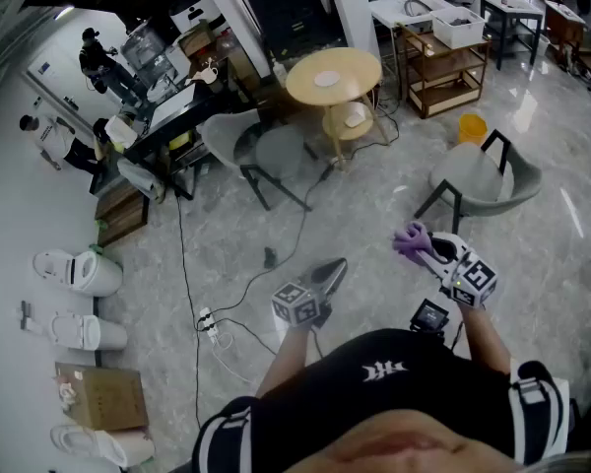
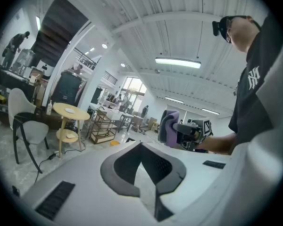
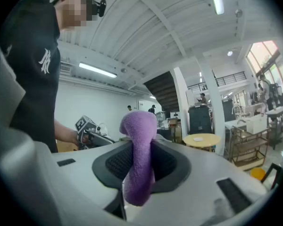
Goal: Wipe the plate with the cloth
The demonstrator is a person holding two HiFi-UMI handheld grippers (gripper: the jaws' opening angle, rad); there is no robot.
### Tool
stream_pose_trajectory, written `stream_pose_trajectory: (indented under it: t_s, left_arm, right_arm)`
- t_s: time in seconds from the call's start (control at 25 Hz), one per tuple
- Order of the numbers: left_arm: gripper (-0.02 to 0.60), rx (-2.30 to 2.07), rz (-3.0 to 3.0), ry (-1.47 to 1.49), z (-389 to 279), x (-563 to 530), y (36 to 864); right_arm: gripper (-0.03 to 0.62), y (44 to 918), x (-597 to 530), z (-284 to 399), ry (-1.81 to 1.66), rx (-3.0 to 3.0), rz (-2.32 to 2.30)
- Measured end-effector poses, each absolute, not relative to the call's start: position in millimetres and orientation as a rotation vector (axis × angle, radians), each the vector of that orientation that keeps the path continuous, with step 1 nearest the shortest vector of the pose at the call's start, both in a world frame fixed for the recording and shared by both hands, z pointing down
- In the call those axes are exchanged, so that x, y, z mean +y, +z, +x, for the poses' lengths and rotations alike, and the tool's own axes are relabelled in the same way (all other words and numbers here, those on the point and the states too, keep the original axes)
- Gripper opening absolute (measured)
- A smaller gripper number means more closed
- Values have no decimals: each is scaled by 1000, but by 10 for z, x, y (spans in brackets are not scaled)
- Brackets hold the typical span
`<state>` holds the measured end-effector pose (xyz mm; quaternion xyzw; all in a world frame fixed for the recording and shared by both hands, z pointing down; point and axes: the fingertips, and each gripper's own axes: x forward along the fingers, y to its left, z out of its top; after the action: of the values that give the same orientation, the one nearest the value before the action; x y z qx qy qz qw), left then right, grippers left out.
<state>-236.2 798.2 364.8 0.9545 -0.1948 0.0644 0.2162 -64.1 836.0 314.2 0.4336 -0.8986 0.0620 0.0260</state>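
Jaws of the left gripper (image 2: 142,148) are pressed together with nothing between them, while those of the right gripper (image 3: 140,149) are clamped on a purple cloth (image 3: 139,164), which sticks up above them in a rounded fold and hangs below. In the head view the person in a black shirt (image 1: 394,392) holds both tools out in front at about waist level, the left one near the middle and the right one, with the cloth at its tip, to its right and apart from it. On the grey stone floor (image 1: 374,215) below, a black cable (image 1: 305,215) runs from a power strip (image 1: 209,323) toward the far side. A grey chair (image 1: 488,175) stands to the right and another (image 1: 266,151) farther off at the centre. Beyond them, a round yellow table (image 1: 360,67) carries a white plate (image 1: 327,79), well apart from both grippers. A wooden shelf cart (image 1: 443,67) stands to its right.
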Motion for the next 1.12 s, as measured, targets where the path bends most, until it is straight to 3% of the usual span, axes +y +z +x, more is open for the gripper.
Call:
stream_pose_trajectory:
  t_s: [0.56, 1.12]
  left_arm:
    - [12, -187, 2713, 284, -1925, 8348, 3748]
    - [12, -347, 2614, 346, -1517, 8749, 3822]
  right_arm:
    - [106, 3515, 8429, -556, 212, -2665, 1352]
    - [106, 3734, 8704, 55, 402, -2740, 1323]
